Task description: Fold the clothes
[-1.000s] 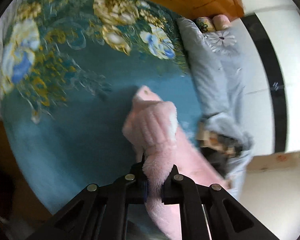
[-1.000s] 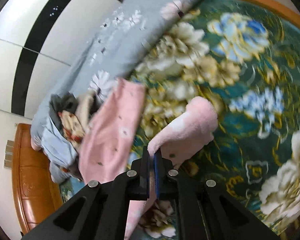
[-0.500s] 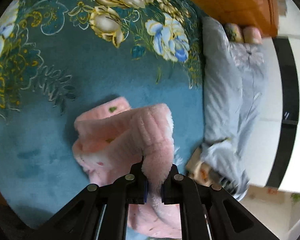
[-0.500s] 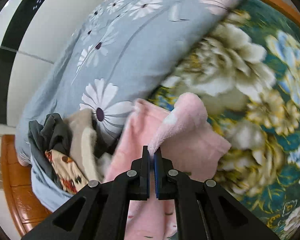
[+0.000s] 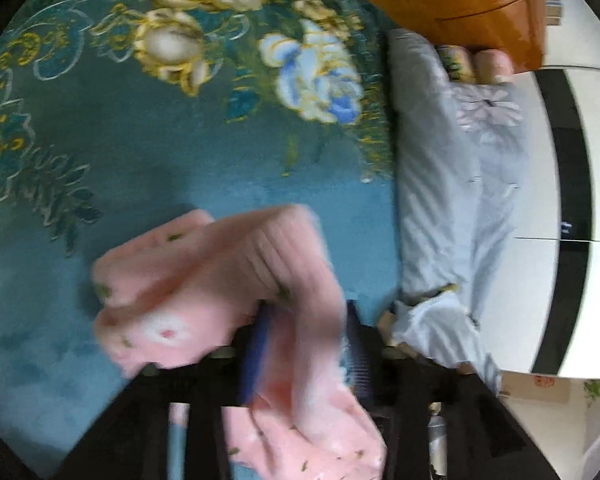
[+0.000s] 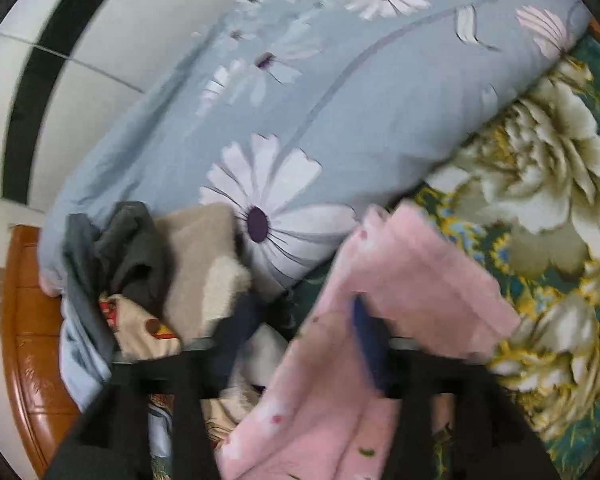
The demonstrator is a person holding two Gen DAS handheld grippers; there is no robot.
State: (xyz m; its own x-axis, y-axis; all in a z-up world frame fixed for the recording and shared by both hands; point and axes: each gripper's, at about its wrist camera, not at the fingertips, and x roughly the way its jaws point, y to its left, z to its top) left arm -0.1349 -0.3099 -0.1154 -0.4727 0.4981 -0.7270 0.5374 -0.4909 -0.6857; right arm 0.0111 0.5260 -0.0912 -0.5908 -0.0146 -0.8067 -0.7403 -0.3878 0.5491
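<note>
No legible text, label, brand or number in either view; red mark on pale board [image 5: 540,384] at lower right of left wrist view too blurred to read; motion blur throughout.

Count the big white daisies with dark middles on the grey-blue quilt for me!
1 clear one on the grey-blue quilt: the big daisy beside the clothes pile. Paler flowers sit higher up; more may be hidden.

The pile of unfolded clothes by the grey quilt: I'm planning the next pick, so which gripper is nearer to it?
Right. The right gripper sits right beside the pile of unfolded clothes, jaws opening over the pink garment. The left gripper is farther, the pile off to its right.
</note>
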